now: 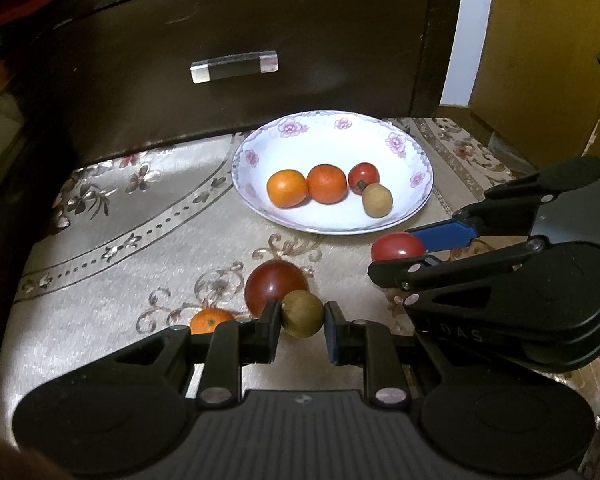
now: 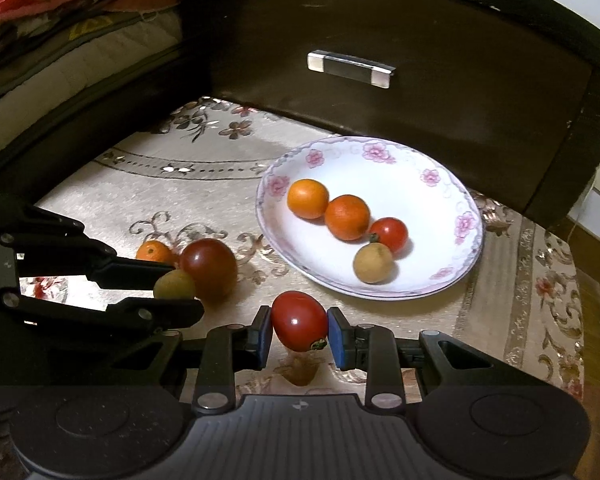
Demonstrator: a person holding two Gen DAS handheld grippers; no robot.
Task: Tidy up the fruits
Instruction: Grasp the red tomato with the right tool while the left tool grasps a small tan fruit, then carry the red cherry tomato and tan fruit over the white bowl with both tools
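Four fruits lie in the plate point(image 1: 418, 152). Left gripper point(image 1: 302, 320) jaws are clamped on a longan point(image 1: 302, 313); right gripper point(image 2: 299, 334) jaws on a tomato point(image 2: 299, 320), both near the plate above the bench point(image 1: 120, 240).

A home bedroom, dark wooden nightstand drawer point(image 1: 236, 60) with a clear handle point(image 1: 234, 66) ahead of the jaws, folded floral bedding point(image 2: 40, 4) to their upper left, embroidered cloth point(image 1: 140, 216) beneath them, flowered plate point(image 1: 396, 136) of fruit.
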